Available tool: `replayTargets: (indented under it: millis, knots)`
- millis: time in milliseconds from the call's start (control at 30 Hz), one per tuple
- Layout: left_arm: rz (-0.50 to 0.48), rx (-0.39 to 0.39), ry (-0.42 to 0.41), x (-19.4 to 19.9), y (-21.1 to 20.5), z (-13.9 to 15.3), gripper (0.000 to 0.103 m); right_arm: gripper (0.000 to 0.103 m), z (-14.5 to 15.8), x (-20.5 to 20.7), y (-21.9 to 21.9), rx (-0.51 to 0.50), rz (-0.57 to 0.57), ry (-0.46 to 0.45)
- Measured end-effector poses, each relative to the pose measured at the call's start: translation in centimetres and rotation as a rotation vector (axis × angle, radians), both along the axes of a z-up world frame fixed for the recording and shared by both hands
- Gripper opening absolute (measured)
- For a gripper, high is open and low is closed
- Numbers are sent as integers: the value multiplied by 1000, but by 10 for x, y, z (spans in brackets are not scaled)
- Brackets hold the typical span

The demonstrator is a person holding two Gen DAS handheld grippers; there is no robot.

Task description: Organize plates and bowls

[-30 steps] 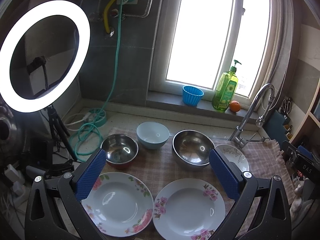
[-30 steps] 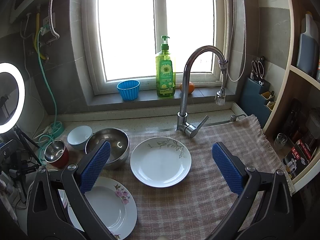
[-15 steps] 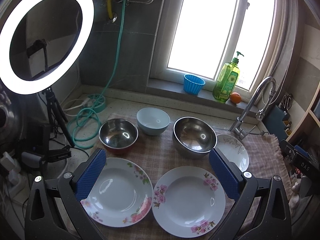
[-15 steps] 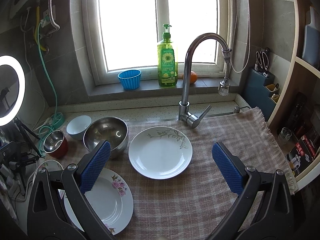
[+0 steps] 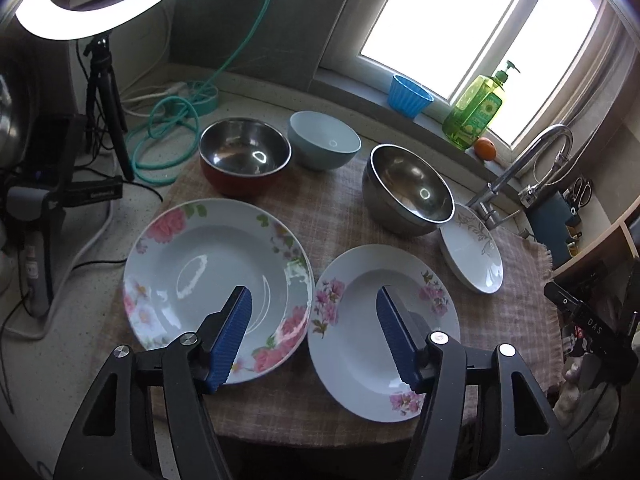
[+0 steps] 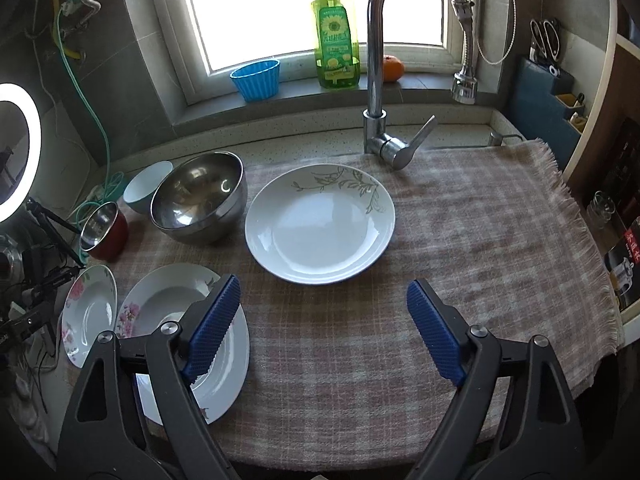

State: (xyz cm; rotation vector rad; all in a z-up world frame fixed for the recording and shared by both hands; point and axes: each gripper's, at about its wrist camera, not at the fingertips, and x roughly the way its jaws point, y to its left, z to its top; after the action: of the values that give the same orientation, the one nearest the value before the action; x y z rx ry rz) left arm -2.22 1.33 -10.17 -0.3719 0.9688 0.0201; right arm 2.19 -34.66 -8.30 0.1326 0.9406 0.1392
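On a checked cloth [image 6: 460, 240] spread over the counter by the window sit three plates and three bowls, none stacked. Nearest on the left lies the big rose plate [image 5: 192, 248], and just to its right, almost touching its rim, the smaller pink-flower plate [image 5: 360, 300]. Farther right, beside the tap [image 6: 376, 60], lies the leaf-pattern plate [image 6: 320, 228]; in the left wrist view the large steel bowl [image 5: 408, 192] overlaps its far edge. Along the far side stand the red-sided steel bowl [image 5: 244, 160] on the left, the pale blue bowl [image 5: 324, 140] just right of it, and the large steel bowl farther right. The left gripper [image 5: 314, 336] hangs above the gap between the two flowered plates; its jaws have just been closing, yet they stand apart with nothing pressed between the blue pads. The right gripper [image 6: 320, 328] hangs over bare cloth just near of the leaf-pattern plate, its left finger [image 6: 214, 320] above the pink-flower plate's rim; its jaws have also just been closing a little and remain wide, holding nothing. Behind, on the sill, stand a blue cup [image 6: 256, 78], a green soap bottle [image 6: 334, 40] and an orange [image 6: 393, 67].
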Motion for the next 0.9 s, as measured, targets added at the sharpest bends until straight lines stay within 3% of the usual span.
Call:
replayTargets:
  millis: [67,333,567,633,900]
  knots:
    - [-6,-15,28,-2,1,-11,53,72,-10,2,1,23,15,41]
    - [-26,-138,120,-10,-9,-41,37,58,-45,9,9,150,92,182]
    - [-29,-186,198,-9,-17,-62,32,48,-69,18,23,244,132,286]
    - [-30,-198,217,-9,-17,-68,27,43,-73,20,28,247,144,299]
    - [-28,-231,253,-7,-21,-81,26,32,-88,29,37,277,174,352]
